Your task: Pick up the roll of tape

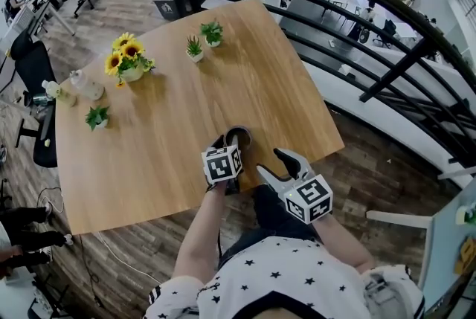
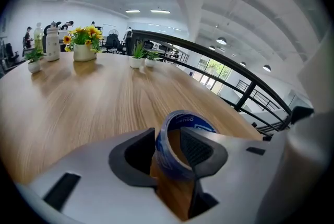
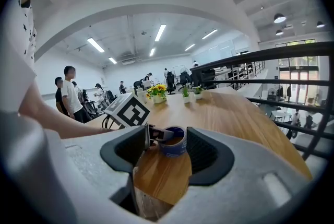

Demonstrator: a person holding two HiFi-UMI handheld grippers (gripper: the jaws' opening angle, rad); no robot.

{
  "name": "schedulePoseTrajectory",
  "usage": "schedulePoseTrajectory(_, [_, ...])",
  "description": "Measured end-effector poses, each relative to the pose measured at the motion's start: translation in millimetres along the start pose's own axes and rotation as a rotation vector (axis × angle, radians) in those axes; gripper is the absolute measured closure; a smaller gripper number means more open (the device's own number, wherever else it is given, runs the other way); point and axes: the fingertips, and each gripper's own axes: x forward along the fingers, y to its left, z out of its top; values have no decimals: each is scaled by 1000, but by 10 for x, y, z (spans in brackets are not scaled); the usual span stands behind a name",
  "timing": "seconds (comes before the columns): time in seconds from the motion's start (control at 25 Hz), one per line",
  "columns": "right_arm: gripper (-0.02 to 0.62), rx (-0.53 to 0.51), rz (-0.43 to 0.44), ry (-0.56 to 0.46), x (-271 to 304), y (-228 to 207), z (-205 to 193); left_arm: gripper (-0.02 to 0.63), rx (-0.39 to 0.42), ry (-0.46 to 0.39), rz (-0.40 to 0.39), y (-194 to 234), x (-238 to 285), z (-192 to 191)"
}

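Note:
A blue roll of tape (image 1: 239,136) lies flat on the wooden table (image 1: 171,109) near its front edge. My left gripper (image 1: 229,143) reaches down over it. In the left gripper view the roll (image 2: 180,121) stands between the jaws: the right finger (image 2: 201,150) is inside the hole and the left finger (image 2: 136,154) is outside, so the left gripper (image 2: 168,137) straddles the near wall. The jaws stand wide and open, with no clear squeeze. My right gripper (image 1: 271,161) hangs open off the table's edge, with nothing in it. Beyond the right gripper (image 3: 166,138) I see the roll (image 3: 176,148).
A vase of sunflowers (image 1: 129,59), bottles (image 1: 83,85) and small potted plants (image 1: 195,50) (image 1: 213,33) (image 1: 97,117) stand at the table's far and left sides. A black railing (image 1: 349,20) runs behind and to the right. Office chairs (image 1: 33,68) stand at the left.

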Motion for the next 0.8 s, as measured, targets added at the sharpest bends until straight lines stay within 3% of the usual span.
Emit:
schedulePoseTrajectory(0.2, [365, 3, 0, 0, 15, -9, 8, 474, -6, -4, 17, 23, 27, 15])
schedulePoseTrajectory(0.32, [365, 1, 3, -2, 21, 10, 19, 522, -17, -10, 41, 74, 13, 40])
schedulePoseTrajectory(0.8, [365, -7, -6, -11, 54, -66, 43, 531, -69, -50, 49, 152, -83, 82])
